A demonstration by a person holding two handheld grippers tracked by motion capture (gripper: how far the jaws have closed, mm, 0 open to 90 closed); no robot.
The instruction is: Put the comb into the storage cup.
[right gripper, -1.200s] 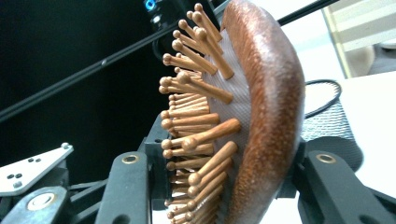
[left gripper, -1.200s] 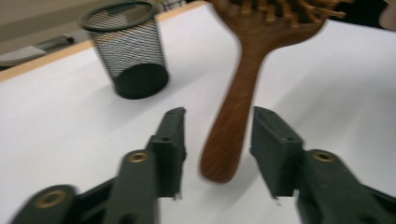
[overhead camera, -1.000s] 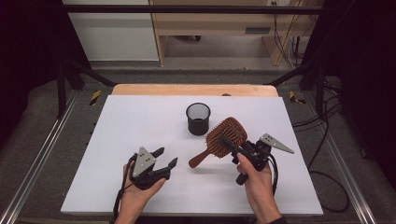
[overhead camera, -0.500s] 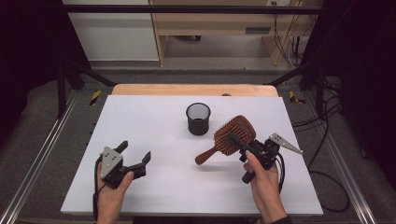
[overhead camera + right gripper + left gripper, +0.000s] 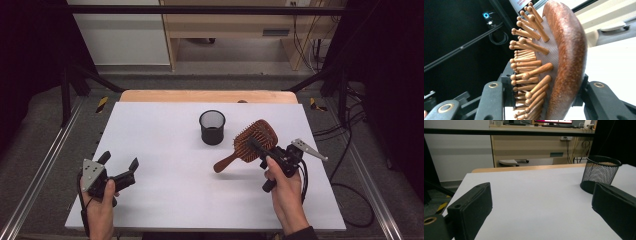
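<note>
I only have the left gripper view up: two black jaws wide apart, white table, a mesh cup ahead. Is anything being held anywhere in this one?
Observer: Yes. In the high view the right gripper is clamped on the head of a wooden hairbrush.
Operator: Lifted or lying flat?
Observer: Lifted; the handle slopes down toward the table and casts a shadow below it.
Operator: Which faces are pinched?
Observer: In the right gripper view, one jaw sits among the bristles, the other against the smooth back.
Operator: Where is the cup relative to it?
Observer: The mesh cup stands upright just left of the brush head, apart from it.
</note>
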